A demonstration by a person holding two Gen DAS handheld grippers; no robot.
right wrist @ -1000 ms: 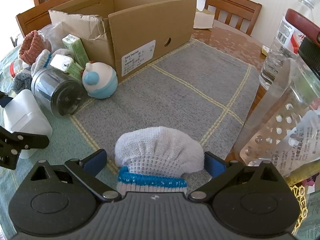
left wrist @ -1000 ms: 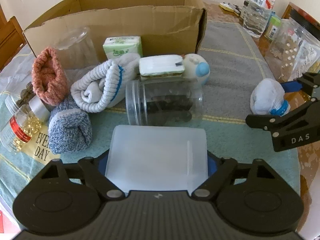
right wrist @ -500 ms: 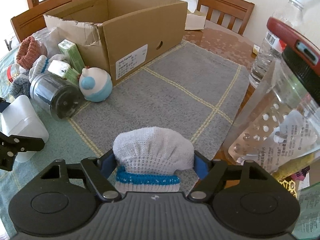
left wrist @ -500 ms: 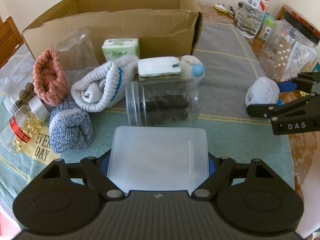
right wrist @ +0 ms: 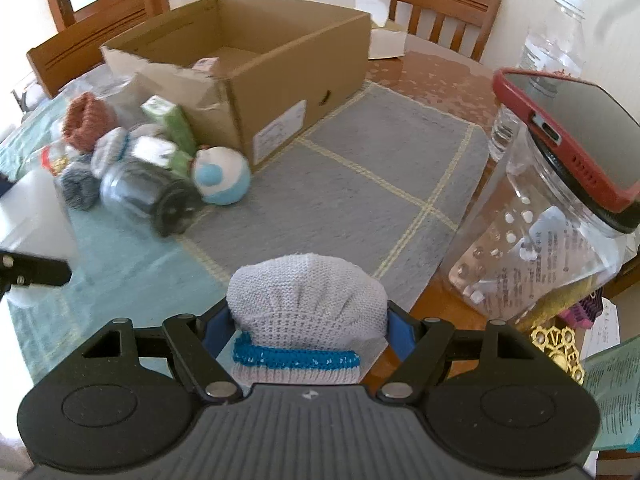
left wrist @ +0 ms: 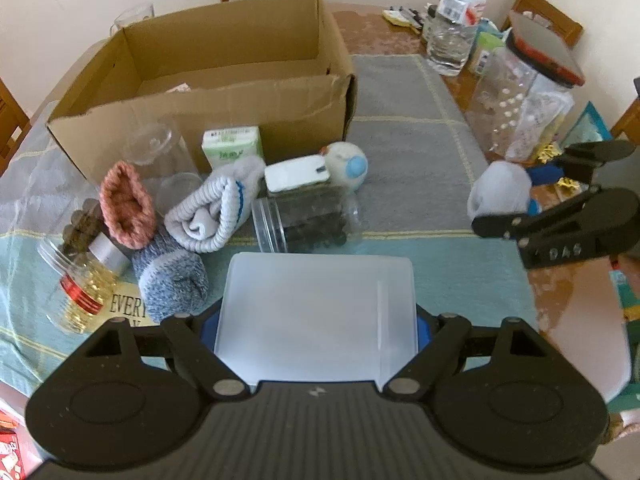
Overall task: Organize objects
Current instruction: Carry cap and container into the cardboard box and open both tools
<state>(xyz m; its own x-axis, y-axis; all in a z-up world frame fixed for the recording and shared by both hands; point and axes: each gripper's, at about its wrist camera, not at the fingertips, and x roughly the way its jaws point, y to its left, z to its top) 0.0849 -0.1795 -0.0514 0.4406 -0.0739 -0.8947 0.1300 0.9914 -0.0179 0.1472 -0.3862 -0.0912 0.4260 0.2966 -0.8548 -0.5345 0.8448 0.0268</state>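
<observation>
My left gripper (left wrist: 318,326) is shut on a translucent white plastic box (left wrist: 316,316), held above the table's near edge. My right gripper (right wrist: 308,330) is shut on a rolled white sock with a blue band (right wrist: 306,312), lifted off the grey mat; the left wrist view shows that sock (left wrist: 498,194) and gripper at the right. An open cardboard box (left wrist: 224,80) stands behind a pile: a pink sock (left wrist: 126,210), a grey-white sock (left wrist: 214,210), a blue-grey sock (left wrist: 172,280), a clear jar lying on its side (left wrist: 308,222), a green tissue pack (left wrist: 232,150), a white and blue round toy (left wrist: 348,164).
A capsule bottle (left wrist: 80,284) lies at the left. At the right stand a tall clear container (right wrist: 548,248) with a red-cased phone (right wrist: 568,132) on top and a water bottle (left wrist: 454,28). Wooden chairs surround the table. The grey mat (right wrist: 360,184) lies between the box and the container.
Both grippers have risen, so the cardboard box's inside now shows. The right gripper's jaws closed tighter on the white sock and lifted it off the mat.
</observation>
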